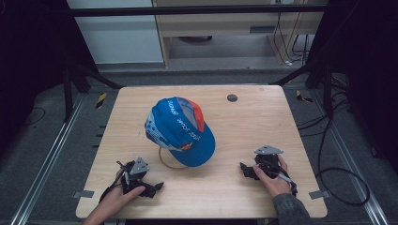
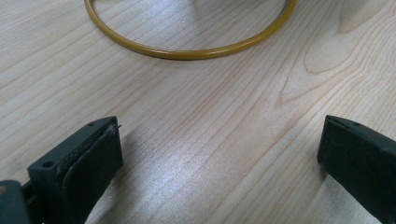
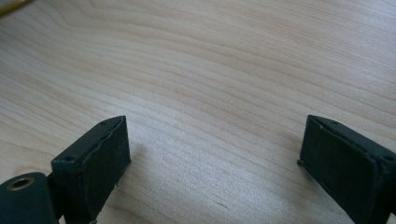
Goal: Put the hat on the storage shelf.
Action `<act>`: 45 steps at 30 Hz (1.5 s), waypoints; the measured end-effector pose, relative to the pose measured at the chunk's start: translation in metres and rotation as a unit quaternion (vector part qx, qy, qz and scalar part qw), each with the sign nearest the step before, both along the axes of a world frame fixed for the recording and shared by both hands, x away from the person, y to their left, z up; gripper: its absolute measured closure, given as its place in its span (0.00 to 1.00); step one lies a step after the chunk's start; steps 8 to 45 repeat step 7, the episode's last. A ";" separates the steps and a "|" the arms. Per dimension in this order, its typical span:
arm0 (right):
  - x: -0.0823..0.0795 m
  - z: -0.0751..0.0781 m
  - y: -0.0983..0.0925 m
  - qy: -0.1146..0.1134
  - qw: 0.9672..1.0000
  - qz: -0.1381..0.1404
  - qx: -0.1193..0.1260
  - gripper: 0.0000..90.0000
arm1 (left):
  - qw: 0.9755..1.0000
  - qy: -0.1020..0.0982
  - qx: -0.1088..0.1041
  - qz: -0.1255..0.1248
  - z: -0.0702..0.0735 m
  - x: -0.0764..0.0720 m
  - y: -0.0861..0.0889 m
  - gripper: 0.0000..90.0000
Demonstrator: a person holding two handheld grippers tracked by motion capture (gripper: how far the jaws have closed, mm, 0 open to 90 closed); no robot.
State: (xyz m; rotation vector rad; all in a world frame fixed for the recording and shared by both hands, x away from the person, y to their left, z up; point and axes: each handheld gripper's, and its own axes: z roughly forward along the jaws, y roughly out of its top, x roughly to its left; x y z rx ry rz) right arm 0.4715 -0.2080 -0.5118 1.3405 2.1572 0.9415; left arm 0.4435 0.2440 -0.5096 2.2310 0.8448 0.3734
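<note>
The left gripper (image 2: 219, 154) rests low on the table (image 1: 263, 136), jaws spread wide with bare wood between them. Ahead of its jaws lies a yellow ring (image 2: 187, 52), apart from them. A blue cap (image 1: 180, 131) sits over the ring's far part, ahead of both grippers. The right gripper (image 3: 212, 154) also has its jaws spread, nothing between them.

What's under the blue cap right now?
A thin yellow ring lies on the table, partly under the blue cap. The ring's far part, and anything else underneath, is covered.
</note>
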 end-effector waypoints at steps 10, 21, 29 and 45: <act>-0.001 0.000 0.003 0.001 1.000 -0.014 0.001 0.08 | 1.000 0.000 0.001 -0.001 0.000 0.000 0.000 0.00; -0.001 0.000 0.003 0.001 1.000 -0.014 0.001 0.08 | 1.000 0.000 0.001 -0.001 0.000 0.000 0.000 0.00; -0.001 0.000 0.003 0.001 1.000 -0.014 0.001 0.08 | 1.000 0.000 0.001 -0.001 0.000 0.000 0.000 0.00; -0.001 0.000 0.003 0.001 1.000 -0.014 0.001 0.08 | 1.000 0.000 0.001 -0.001 0.000 0.000 0.000 0.00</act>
